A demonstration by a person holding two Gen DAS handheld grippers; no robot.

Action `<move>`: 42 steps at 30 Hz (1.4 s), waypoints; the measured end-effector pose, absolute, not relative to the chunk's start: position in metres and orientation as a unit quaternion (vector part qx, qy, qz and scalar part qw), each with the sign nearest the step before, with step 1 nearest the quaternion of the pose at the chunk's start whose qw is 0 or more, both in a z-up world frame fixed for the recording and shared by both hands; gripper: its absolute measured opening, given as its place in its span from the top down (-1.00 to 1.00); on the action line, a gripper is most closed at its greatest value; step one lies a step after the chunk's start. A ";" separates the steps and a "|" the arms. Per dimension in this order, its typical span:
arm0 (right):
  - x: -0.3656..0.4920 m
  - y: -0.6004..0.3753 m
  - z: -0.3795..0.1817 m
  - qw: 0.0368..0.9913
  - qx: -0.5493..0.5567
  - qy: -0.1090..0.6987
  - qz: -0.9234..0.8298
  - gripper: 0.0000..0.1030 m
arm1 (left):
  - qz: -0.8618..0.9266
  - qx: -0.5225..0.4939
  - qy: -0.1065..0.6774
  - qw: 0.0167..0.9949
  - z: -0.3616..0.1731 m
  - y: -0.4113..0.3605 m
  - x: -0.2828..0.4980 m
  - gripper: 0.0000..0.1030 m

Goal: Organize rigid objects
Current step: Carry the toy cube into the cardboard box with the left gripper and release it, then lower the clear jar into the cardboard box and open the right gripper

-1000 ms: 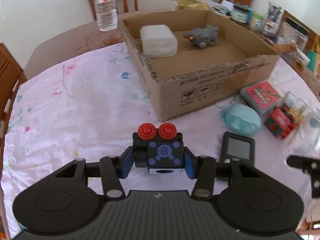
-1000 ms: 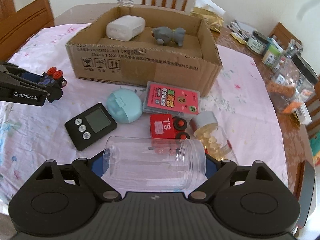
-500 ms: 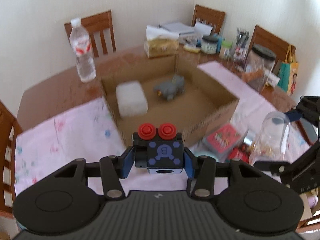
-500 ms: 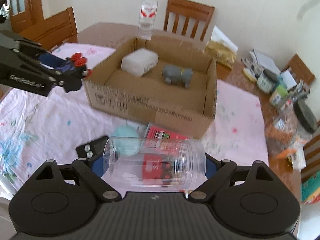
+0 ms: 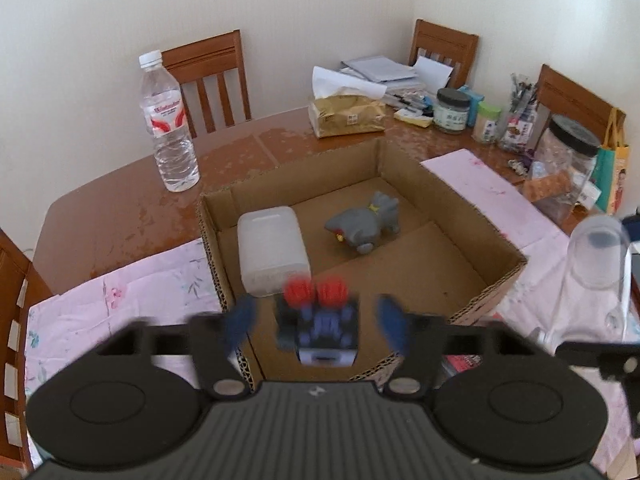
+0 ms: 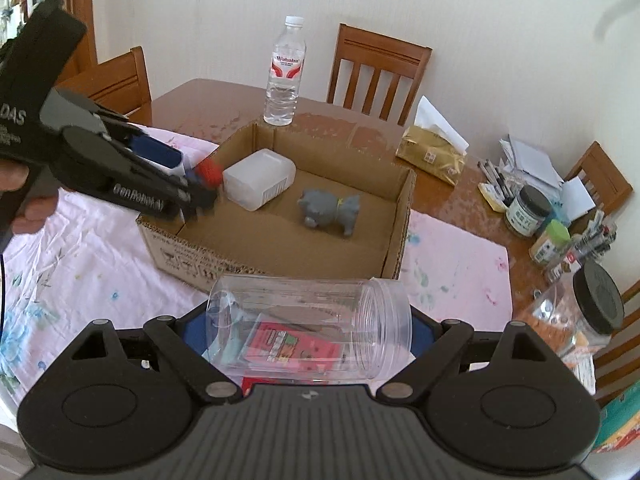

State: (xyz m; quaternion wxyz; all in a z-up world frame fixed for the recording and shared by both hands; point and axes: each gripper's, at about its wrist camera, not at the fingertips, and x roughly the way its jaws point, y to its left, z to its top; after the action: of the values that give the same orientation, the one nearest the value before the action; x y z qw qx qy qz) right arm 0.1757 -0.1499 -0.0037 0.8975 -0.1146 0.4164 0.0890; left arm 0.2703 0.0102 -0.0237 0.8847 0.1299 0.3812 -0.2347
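The box (image 5: 472, 216) is matt brown corrugated cardboard — fluted edges exposed. The table (image 5: 120, 216) is glossy varnished wood, partly under a soft floral cloth (image 6: 460, 276). The jar (image 6: 312, 328) is clear smooth plastic; the container (image 5: 272, 252) is frosted plastic — the bottle (image 5: 170, 120) too is clear plastic.

Cardboard boxes: one (image 5: 472, 216), ahead of both claws.
Things inside the box: three, namely one white plastic container (image 5: 272, 248), one grey toy animal (image 5: 366, 224) and one black toy with two red knobs (image 5: 320, 326), which sits blurred between the left claw's spread fingers.
Clear jars: one (image 6: 308, 328), lying sideways across the right claw's fingers.
Water bottles: one (image 6: 285, 74), beyond the box.
Wooden chairs: three in the left wrist view.
Tissue packs: one (image 5: 346, 114), far ahead of the left claw.
Red cards: one (image 6: 290, 346), seen through the jar.
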 end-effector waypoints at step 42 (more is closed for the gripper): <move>0.279 -0.155 -0.029 0.890 -0.081 0.439 0.096 -1.00 | -0.100 0.090 0.410 0.902 -0.027 0.071 0.175 -0.92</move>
State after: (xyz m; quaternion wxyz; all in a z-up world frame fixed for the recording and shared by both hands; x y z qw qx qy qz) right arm 0.2789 -0.1546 -0.0290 0.8896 -0.0811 0.4391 0.0961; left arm 0.1749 0.0708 -0.0271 0.9023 0.0900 0.4095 -0.1001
